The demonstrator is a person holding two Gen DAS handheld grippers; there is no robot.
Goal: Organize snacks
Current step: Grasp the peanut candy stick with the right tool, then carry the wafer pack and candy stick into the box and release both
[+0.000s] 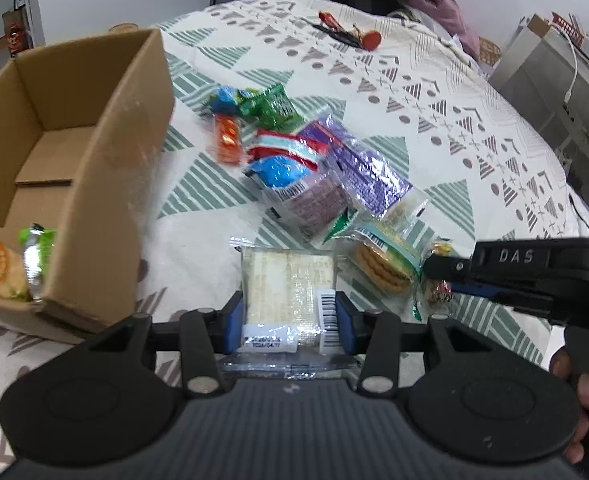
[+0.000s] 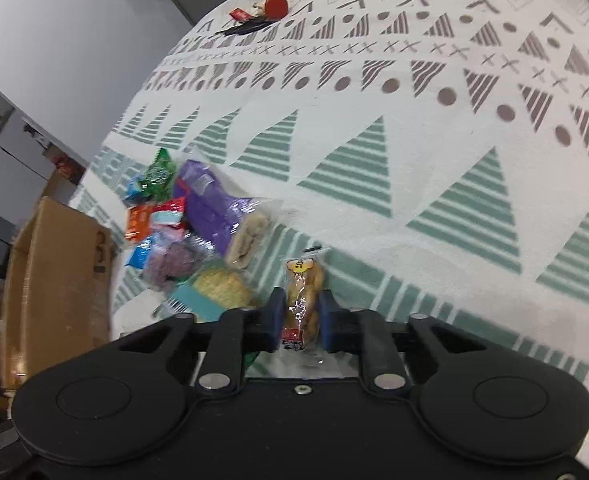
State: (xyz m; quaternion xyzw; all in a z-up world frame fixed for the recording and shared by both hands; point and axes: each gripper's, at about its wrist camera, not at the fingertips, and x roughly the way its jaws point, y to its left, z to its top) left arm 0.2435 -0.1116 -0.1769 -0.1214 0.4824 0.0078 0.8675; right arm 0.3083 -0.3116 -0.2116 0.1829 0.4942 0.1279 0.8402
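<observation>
Snacks: two gripped | box (image 1: 106, 152) holds perhaps two

A patterned tablecloth (image 2: 374, 160) (green and grey triangles) covers the table, pale wall (image 2: 74, 20) behind.

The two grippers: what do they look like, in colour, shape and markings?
Both the left gripper and the right gripper are matte black plastic, with two round side lobes, silver rivets on the linkage bars and blue pads inside the jaws. The left view shows white letters "DAS" on the right gripper's side.
</observation>
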